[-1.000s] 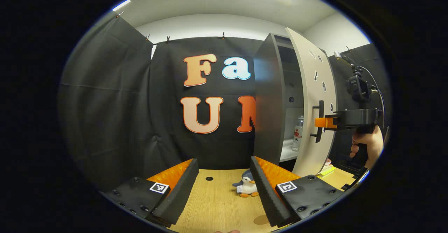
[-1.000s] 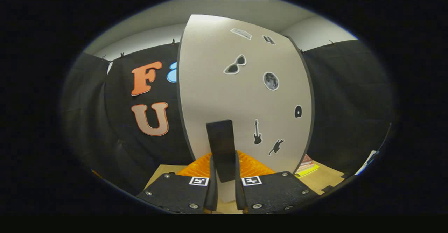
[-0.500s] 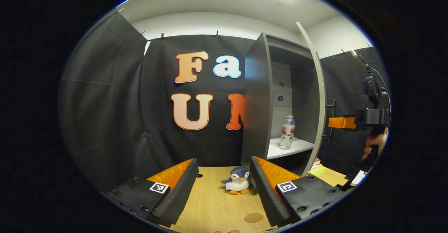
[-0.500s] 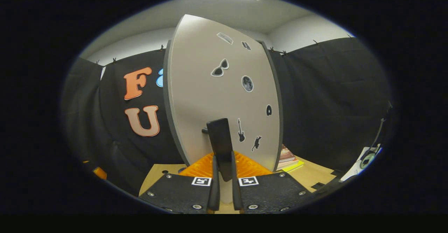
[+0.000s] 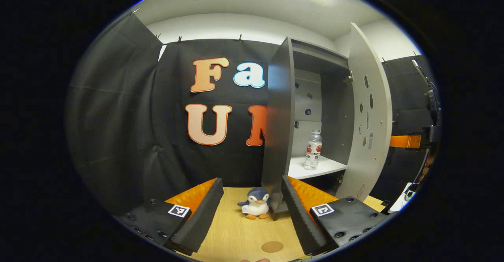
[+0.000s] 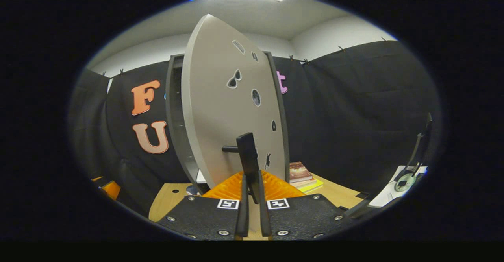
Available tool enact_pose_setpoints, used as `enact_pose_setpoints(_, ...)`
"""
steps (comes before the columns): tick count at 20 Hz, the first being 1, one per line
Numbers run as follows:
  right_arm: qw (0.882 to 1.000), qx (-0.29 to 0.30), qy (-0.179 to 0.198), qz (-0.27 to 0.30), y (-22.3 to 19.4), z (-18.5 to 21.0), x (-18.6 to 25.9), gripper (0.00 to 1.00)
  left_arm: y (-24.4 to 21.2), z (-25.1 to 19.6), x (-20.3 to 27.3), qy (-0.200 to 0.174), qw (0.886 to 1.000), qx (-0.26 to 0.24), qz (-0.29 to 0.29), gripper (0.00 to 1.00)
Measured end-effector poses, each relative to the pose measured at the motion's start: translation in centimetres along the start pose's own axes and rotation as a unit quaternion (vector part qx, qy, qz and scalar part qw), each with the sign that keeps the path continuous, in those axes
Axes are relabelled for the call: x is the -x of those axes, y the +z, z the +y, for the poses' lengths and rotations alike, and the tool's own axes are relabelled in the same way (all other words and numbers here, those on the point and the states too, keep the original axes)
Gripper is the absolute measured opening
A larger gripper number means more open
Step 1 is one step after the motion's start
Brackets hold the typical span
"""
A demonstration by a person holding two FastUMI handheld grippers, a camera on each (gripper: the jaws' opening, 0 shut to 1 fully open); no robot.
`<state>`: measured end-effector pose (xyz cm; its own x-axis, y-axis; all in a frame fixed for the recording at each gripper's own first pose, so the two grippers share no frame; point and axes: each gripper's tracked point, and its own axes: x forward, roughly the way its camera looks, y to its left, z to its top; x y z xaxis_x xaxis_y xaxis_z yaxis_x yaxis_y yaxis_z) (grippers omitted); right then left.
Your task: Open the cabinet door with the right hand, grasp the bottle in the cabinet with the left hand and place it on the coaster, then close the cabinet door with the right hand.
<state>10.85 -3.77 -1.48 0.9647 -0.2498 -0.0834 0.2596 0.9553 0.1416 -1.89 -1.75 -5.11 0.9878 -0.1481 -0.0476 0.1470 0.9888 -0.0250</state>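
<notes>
One clear bottle (image 5: 313, 150), red label, upright | left gripper (image 5: 252, 214) jaws wide | right gripper (image 6: 252, 199) jaws clamp door handle (image 6: 248, 155)

Grey cabinet door (image 6: 220, 108), black stickers

I counted one cabinet (image 5: 277, 136) with one door (image 5: 368, 116) and one black handle (image 6: 249, 157). One bottle (image 5: 312, 150) stood on one white shelf (image 5: 315, 169). The table (image 5: 236, 230) carried one plush penguin (image 5: 255, 203) and one round coaster (image 5: 272, 246). One stack of books (image 6: 303, 175) lay beside the cabinet — individual count unclear. Stickers on the door front — I counted at least six.
</notes>
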Motion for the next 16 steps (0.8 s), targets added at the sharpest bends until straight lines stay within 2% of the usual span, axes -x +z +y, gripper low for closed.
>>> enact_pose_setpoints(1,1.0,-0.004,0.0,-0.002,0.1,-0.5,0.0,0.11,-0.2,-0.7,0.0,-0.002,1.0,0.002,0.0,0.96)
enact_pose_setpoints(4,1.0,0.0,0.009,-0.002,0.3,-1.7,0.0,0.1,-0.3,-2.8,-0.1,-0.003,1.0,0.004,0.001,0.99)
enact_pose_setpoints(7,1.0,0.011,0.008,-0.005,0.5,-3.3,-0.3,0.11,-0.8,-4.9,-0.1,0.006,1.0,0.001,0.009,0.96)
enact_pose_setpoints(10,1.0,0.01,0.014,-0.008,0.6,-4.6,-0.7,0.09,-1.1,-6.8,0.3,0.012,1.0,-0.003,0.013,0.99)
enact_pose_setpoints(11,1.0,0.006,0.022,-0.012,0.8,-4.9,-0.8,0.08,-1.2,-7.2,0.4,0.015,1.0,-0.006,0.013,0.99)
enact_pose_setpoints(12,1.0,-0.002,0.03,-0.01,0.7,-5.3,-1.0,0.07,-1.1,-7.6,0.5,0.019,1.0,-0.007,0.014,0.94)
enact_pose_setpoints(13,0.999,-0.014,0.04,-0.009,0.7,-5.6,-1.0,0.11,-1.3,-8.0,0.4,0.022,1.0,-0.007,0.016,0.94)
enact_pose_setpoints(14,0.998,-0.023,0.053,-0.01,0.9,-5.7,-1.0,0.08,-1.6,-8.6,0.4,0.025,1.0,-0.005,0.018,0.96)
enact_pose_setpoints(16,0.997,-0.034,0.075,-0.009,0.9,-6.4,-1.2,0.03,-2.0,-9.4,0.5,0.032,0.999,-0.004,0.022,0.94)
